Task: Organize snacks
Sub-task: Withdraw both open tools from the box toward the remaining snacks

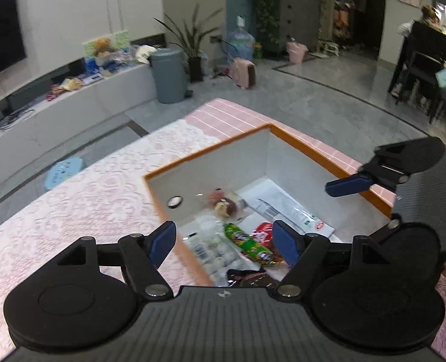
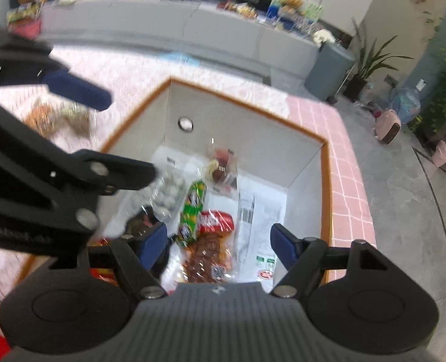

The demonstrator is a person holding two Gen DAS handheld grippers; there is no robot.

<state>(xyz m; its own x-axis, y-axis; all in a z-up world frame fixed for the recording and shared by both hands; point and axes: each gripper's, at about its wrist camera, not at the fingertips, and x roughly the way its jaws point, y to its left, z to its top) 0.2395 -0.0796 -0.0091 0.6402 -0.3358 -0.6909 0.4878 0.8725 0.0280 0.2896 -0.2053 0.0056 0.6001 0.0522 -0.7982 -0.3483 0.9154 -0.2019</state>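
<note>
Both grippers hang over the orange-rimmed box (image 2: pixel 325 163), fingers spread wide and gripping nothing: the left gripper (image 1: pixel 224 241) above its near edge, the right gripper (image 2: pixel 216 242) beside it. The snacks (image 2: pixel 192 211) lie inside on the box floor; its far corner stays bare.

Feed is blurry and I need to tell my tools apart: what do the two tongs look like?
They look identical. The left tongs and the right tongs each have two dark blue finger pads on matte black linkage arms with silver pivot pins, two round black discs at the base and a ribbed dark grey body with a small logo. No cables or sleeves show.
</note>
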